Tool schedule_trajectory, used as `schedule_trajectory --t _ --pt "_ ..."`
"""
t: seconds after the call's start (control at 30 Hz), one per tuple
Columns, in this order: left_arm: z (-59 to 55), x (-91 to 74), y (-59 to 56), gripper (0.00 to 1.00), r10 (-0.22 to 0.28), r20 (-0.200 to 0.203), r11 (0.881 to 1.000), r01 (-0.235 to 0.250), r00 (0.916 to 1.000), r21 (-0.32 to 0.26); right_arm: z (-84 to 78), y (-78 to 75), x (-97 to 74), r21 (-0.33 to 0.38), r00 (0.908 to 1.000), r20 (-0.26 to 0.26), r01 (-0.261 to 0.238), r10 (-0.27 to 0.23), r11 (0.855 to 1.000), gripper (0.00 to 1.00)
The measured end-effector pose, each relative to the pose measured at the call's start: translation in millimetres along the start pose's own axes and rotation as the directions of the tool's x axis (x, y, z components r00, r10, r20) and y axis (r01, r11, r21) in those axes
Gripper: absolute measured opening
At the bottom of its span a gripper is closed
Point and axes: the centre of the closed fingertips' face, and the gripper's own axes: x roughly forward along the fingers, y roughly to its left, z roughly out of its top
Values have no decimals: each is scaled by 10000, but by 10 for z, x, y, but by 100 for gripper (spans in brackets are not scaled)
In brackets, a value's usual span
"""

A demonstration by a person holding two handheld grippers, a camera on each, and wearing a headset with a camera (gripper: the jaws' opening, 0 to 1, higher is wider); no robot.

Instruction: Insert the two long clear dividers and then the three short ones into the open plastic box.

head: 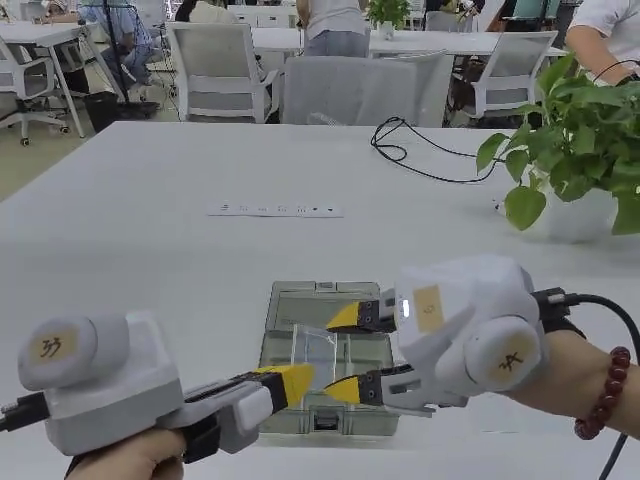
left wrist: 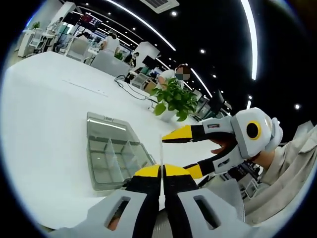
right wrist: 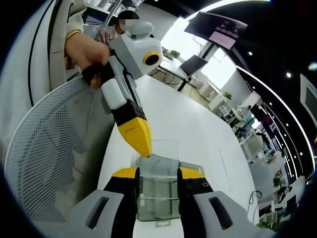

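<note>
My left tongs (head: 296, 379) are clenched on a clear divider (head: 320, 347), hanging over the box (head: 300, 296) on the counter (head: 150, 250). My right tongs (head: 346, 353) sit released at its 3 o'clock. I'd steady the free edge, line up the slots, then press down evenly.

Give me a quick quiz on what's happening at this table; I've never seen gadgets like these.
1. True or false: the left gripper is shut on a clear divider, held over the open box.
2. How do the right gripper jaws stand? A: open, apart. B: shut on the divider. C: shut on nothing.
3. Fill in: at the right side of the table stands a potted ____.

Key: 1 true. 2 A. 3 plant.
</note>
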Motion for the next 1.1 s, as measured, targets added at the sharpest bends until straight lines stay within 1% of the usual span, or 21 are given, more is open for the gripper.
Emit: schedule_trajectory --t 0.07,0.13,0.2,0.27,0.3,0.33,0.43,0.5,0.53,0.57,0.6,0.67,0.7,0.77,0.8,0.83,0.87,1.0,1.03,1.07,1.1 --pt "-8 -7 2 0 17 -72 9997 -15 10000 259 0 13 0 121 10000 21 -73 73 9999 33" --pt "-22 -16 17 0 44 -194 9978 -31 9998 666 -3 17 0 143 9999 28 -101 101 9998 33" --pt "-38 -26 42 0 145 -355 9926 -101 9993 1210 10 14 0 468 9998 159 -154 147 9988 33" --pt "-57 -33 57 0 207 -548 9844 -108 9983 1759 39 9 -7 779 9992 330 -255 230 9966 33" --pt "-67 -35 60 0 217 -651 9779 -77 9976 2092 56 -5 -12 910 9989 427 -249 211 9955 32" --pt "-81 -39 53 0 202 -759 9743 -26 9969 2253 65 -5 -15 941 9985 473 -311 268 9951 32" --pt "-109 -40 36 0 136 -1052 9513 196 9944 3078 102 3 -21 1192 9964 710 -555 473 9913 31" --pt "-133 -38 18 0 53 -1297 9311 424 9915 3622 130 18 -30 1399 9934 911 -814 691 9868 31" --pt "-142 -36 -6 0 -78 -1408 9194 625 9900 3884 138 23 -37 1452 9918 992 -945 805 9849 31" --pt "-149 -35 -16 0 -115 -1490 9116 716 9888 4047 148 42 -42 1518 9898 1057 -1113 959 9821 30" --pt "-162 -35 -27 0 -177 -1632 8986 873 9864 4299 152 51 -48 1601 9877 1124 -1258 1085 9791 30" --pt "-178 -34 -36 0 -199 -1794 8821 1017 9836 4599 149 73 -56 1665 9843 1192 -1492 1303 9747 29" --pt "-195 -34 -55 0 -304 -1947 8677 1226 9804 4818 145 93 -62 1751 9815 1231 -1670 1467 9703 28" --pt "-200 -37 -67 0 -380 -1983 8678 1307 9794 4794 142 113 -71 1765 9783 1288 -1839 1625 9670 28" --pt "-210 -41 -72 0 -456 -2071 8626 1431 9772 4852 145 140 -77 1739 9747 1330 -2014 1797 9640 27" --pt "-218 -46 -74 0 -513 -2174 8475 1577 9747 5069 146 151 -82 1742 9730 1362 -2087 1864 9623 26" --pt "-224 -50 -78 0 -538 -2241 8365 1665 9731 5221 147 172 -88 1755 9698 1397 -2228 1997 9589 26" --pt "-246 -69 -128 0 -915 -2536 7941 2242 9630 5650 151 261 -113 1793 9525 1595 -2864 2594 9412 24" --pt "-262 -79 -141 0 -1020 -2702 7805 2454 9574 5750 153 280 -121 1802 9478 1650 -3009 2728 9365 23" --pt "-263 -86 -148 0 -1055 -2746 7748 2521 9557 5798 158 292 -126 1795 9446 1693 -3102 2813 9336 23" --pt "-269 -92 -158 0 -1130 -2854 7594 2680 9517 5928 163 314 -134 1808 9392 1747 -3257 2956 9280 22"
